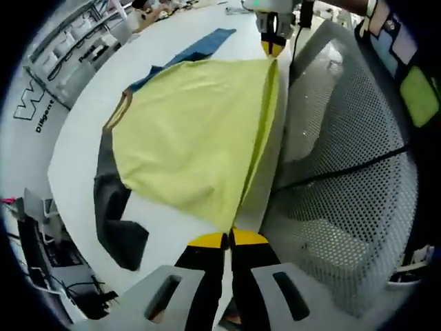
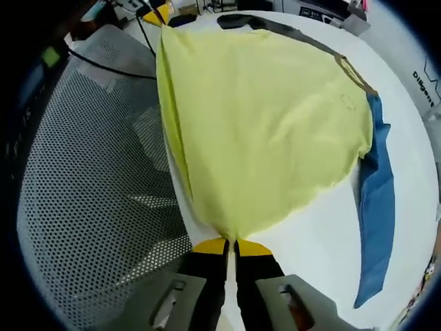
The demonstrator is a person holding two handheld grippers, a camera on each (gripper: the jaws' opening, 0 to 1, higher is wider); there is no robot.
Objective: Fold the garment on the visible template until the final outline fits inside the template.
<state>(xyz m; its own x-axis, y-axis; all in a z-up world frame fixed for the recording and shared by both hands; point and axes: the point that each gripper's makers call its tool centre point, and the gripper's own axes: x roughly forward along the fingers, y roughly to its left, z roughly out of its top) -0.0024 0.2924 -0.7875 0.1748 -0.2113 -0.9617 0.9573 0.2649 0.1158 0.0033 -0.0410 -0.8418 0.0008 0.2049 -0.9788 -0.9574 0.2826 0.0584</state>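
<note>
A yellow T-shirt [image 1: 193, 131] lies spread on the white table [image 1: 83, 138], with one dark grey sleeve [image 1: 110, 207] and one blue sleeve [image 1: 203, 48]. My left gripper [image 1: 229, 238] is shut on one hem corner at the table's edge. My right gripper [image 1: 272, 45] pinches the other hem corner at the far end of the same edge. In the right gripper view my right gripper [image 2: 231, 245] is shut on the yellow T-shirt [image 2: 269, 124], the blue sleeve [image 2: 377, 207] lies to the right, the grey sleeve [image 2: 262, 24] is far off, and the left gripper [image 2: 155, 14] holds the far corner.
A grey mesh chair back [image 1: 344, 172] stands right against the table edge beside the held hem; it is the mesh chair back [image 2: 89, 172] on the left in the right gripper view. A person's sleeve [image 1: 413, 69] is behind it. Shelves and clutter [image 1: 76, 48] surround the table.
</note>
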